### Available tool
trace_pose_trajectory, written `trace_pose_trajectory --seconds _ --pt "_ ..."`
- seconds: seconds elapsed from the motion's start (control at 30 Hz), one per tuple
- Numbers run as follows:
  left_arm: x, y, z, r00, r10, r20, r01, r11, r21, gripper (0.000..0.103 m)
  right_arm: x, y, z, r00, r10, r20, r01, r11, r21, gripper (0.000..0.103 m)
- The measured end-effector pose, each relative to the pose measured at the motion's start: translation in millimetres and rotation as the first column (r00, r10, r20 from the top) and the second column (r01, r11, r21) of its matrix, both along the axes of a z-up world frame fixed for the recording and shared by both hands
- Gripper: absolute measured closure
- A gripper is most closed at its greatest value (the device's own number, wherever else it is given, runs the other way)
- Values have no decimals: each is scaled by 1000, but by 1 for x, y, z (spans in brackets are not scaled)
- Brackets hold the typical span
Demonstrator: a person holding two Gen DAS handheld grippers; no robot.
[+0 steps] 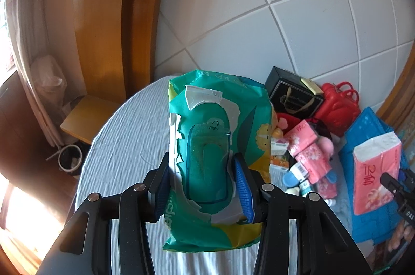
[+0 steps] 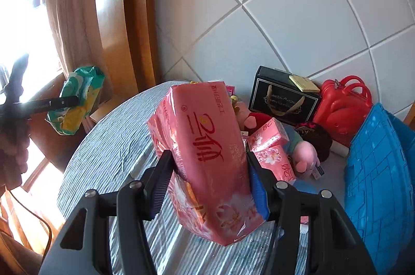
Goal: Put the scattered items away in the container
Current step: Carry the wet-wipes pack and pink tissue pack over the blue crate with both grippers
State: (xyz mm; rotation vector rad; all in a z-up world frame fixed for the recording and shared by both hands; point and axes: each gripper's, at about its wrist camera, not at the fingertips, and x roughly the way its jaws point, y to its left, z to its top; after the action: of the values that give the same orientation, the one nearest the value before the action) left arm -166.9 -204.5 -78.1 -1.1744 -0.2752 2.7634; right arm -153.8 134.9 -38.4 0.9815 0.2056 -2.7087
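Left claw: the left gripper (image 1: 205,186) stands partly open and clamped, its blue ribbed pads pressing both long edges of a soft green plastic pack of wet wipes (image 1: 218,145), low in the centre of its frame
Why held so: gripped across the narrow width, the limp pack hangs clear of the table, likely so it can be carried over
Right claw: the right gripper (image 2: 210,184) is likewise partly open and closed on a pink plastic-wrapped pack of tissues (image 2: 207,158), which tilts to the left in the middle of its frame
Task things: both packs are in the air above the round table with a pale ribbed cloth (image 1: 124,140); neither is in the container yet
Container: the blue plastic crate (image 2: 376,171) sits at the right edge of the frame, lattice wall towards the camera; it is probably the target
Still scattered: smaller pink tissue packs (image 2: 269,145) and a pink plush toy (image 2: 306,153) lie between the crate and a black gift box with gold trim (image 2: 282,98); a red plastic handbag (image 2: 342,103) is beside the box, against the tiled wall
Writing: "OPEN" with a curved arrow on the wipes' flap, whose white sticker is torn; large red Chinese characters on the tissues, with smaller print I cannot read; the black box's gold lettering is too small to read
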Motion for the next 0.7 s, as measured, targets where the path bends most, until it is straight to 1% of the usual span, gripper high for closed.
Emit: trace_pose_trajectory --seconds 0.3,0.7 --pt "14 45 26 999 -20 -35 20 1000 -15 59 12 44 12 1000 -6 -22 5 999 -35 48" --pt "22 111 46 996 -57 -62 55 998 -24 59 29 98 35 998 -21 -66 16 997 -81 48"
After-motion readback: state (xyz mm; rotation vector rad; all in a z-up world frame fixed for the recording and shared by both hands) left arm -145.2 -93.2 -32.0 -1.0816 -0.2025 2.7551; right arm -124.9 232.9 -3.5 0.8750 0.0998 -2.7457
